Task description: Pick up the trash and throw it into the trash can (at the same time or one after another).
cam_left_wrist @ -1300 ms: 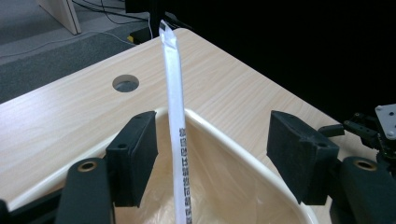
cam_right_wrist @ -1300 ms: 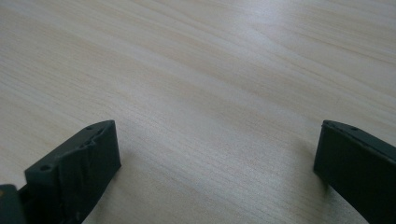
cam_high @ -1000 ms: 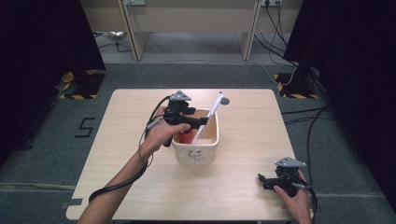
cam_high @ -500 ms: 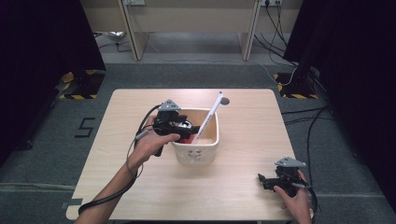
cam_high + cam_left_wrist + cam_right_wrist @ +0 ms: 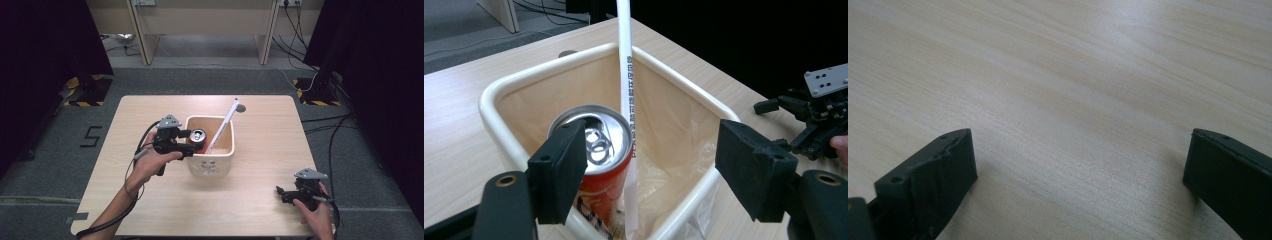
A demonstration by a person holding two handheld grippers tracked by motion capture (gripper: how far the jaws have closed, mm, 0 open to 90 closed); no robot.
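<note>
**Can and wrapped stick in the bin, both hand-held grippers released**

Hovering at the near-left rim of the cream bin [image 5: 210, 162], the left hand-held gripper [image 5: 192, 146] has its jaws spread wide with nothing pinched between them. In the left gripper view the red drink can [image 5: 596, 165] stands upright inside the bin [image 5: 499, 97], against the wall nearest the camera; one black pad sits in front of the can's silver top, and whether it touches the can I cannot tell, while the other pad hangs well clear over the far side of the bin. A long white stick [image 5: 627, 100] in a printed paper wrapper leans just beside the can, its lower end down in the bin's clear liner and its upper end rising past the far rim. From the high view the same stick [image 5: 225, 125] slants up and away over the bin's back edge, and the can [image 5: 198, 137] shows at the bin's left inner side.

The bin sits near the middle of the pale wooden desk [image 5: 260, 200]. The right hand-held gripper [image 5: 280, 192] rests low at the desk's near-right corner, well apart from the bin, held in the person's right hand [image 5: 315, 215]. Its own view shows both jaws parted widely over bare wood grain [image 5: 1073, 100], gripping nothing.
</note>
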